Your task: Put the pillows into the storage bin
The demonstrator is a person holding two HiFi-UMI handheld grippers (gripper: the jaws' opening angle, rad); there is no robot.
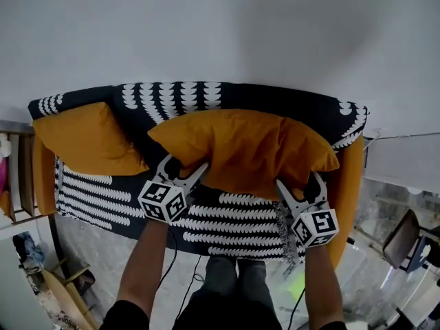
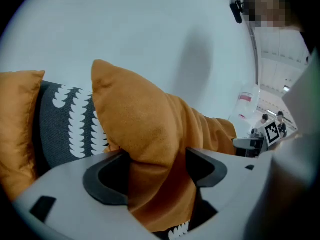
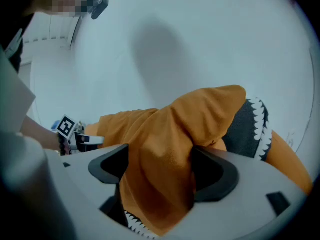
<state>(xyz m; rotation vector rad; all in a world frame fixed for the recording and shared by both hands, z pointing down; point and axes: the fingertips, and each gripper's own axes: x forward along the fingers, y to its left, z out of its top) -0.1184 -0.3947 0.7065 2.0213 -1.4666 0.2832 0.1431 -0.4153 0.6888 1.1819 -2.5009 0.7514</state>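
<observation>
A big orange pillow (image 1: 247, 150) leans against the back of a sofa draped in a black-and-white patterned cover (image 1: 227, 215). My left gripper (image 1: 184, 167) grips its lower left corner, and in the left gripper view the orange fabric (image 2: 150, 129) fills the gap between both pads of that gripper (image 2: 157, 169). My right gripper (image 1: 300, 183) holds the lower right corner, and in the right gripper view the cloth (image 3: 170, 139) is bunched between its pads (image 3: 160, 171). A second orange pillow (image 1: 86, 139) rests at the sofa's left end. No storage bin is in view.
A plain white wall (image 1: 220, 33) rises behind the sofa. A wooden frame (image 1: 20, 177) stands at the left. At the right are the sofa's orange arm (image 1: 347, 198) and a dark chair (image 1: 405, 236). The person's legs are below, close to the sofa front.
</observation>
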